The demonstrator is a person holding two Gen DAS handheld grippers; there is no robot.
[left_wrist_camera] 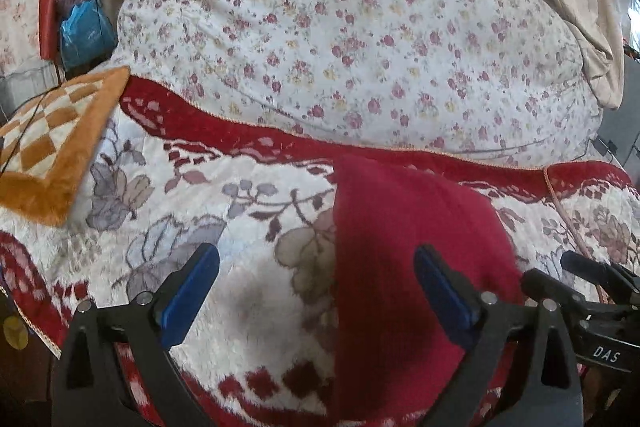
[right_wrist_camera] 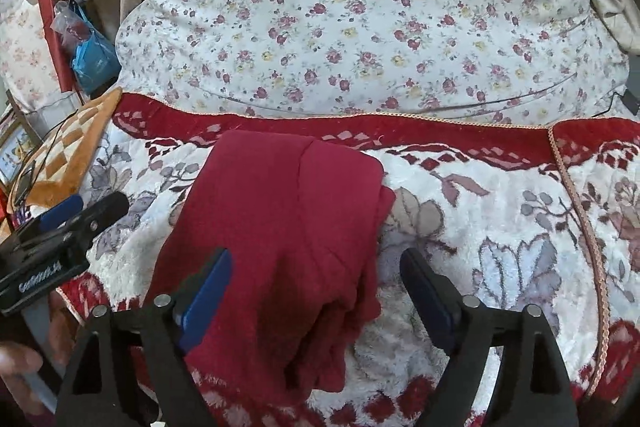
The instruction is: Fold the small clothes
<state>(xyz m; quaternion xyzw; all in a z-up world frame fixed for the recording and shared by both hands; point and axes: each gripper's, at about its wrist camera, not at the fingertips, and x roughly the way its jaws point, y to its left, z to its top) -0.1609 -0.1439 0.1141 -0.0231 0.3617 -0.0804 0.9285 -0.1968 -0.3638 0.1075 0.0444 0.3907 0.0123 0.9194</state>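
The right gripper (right_wrist_camera: 316,287) stands wide open over the folded red garment (right_wrist_camera: 288,227), holding nothing. The left gripper (left_wrist_camera: 316,291) is open too, probably because the fold is finished.

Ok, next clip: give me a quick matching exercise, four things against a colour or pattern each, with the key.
Things:
1. folded garment
2. duvet
3. cushion
4. plastic bag

Colour or pattern:
A. orange and cream checks
B. plain dark red
C. blue
D. white with small pink flowers

Pairs: 1-B, 2-D, 3-A, 4-C
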